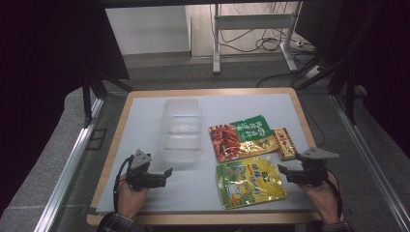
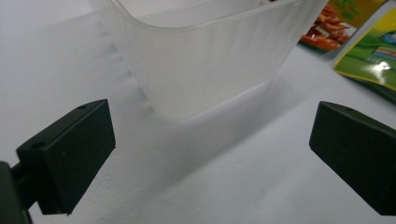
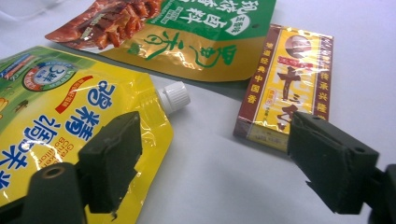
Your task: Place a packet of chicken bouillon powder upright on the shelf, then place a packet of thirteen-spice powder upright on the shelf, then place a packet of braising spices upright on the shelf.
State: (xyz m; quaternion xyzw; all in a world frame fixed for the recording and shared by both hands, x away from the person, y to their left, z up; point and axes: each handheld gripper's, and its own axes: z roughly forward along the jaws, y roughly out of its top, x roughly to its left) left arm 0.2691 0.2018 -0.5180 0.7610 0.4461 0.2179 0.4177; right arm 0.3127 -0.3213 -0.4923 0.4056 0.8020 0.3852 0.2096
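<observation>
A clear plastic container [image 1: 181, 130] stands upright in the middle of the white mat [image 1: 145, 111]. My left gripper [image 1: 163, 177] lies low at the front left, open, its jaws pointing at the container's near corner [image 2: 210, 60] with nothing between them [image 2: 210, 126]. A yellow spouted pouch [image 1: 249, 181] lies flat at the front right, its white cap [image 3: 173, 95] toward a small yellow and red box [image 1: 284, 143]. My right gripper [image 1: 284, 174] is open just right of the pouch, its jaws [image 3: 212, 135] straddling the bare gap between pouch [image 3: 70, 107] and box [image 3: 289, 79].
A red and green snack pouch [image 1: 239, 137] lies flat behind the yellow one, next to the container. The wooden table edge [image 1: 113, 140] frames the mat. Metal rails [image 1: 72, 159] run along both sides. Bare mat lies at the back and front left.
</observation>
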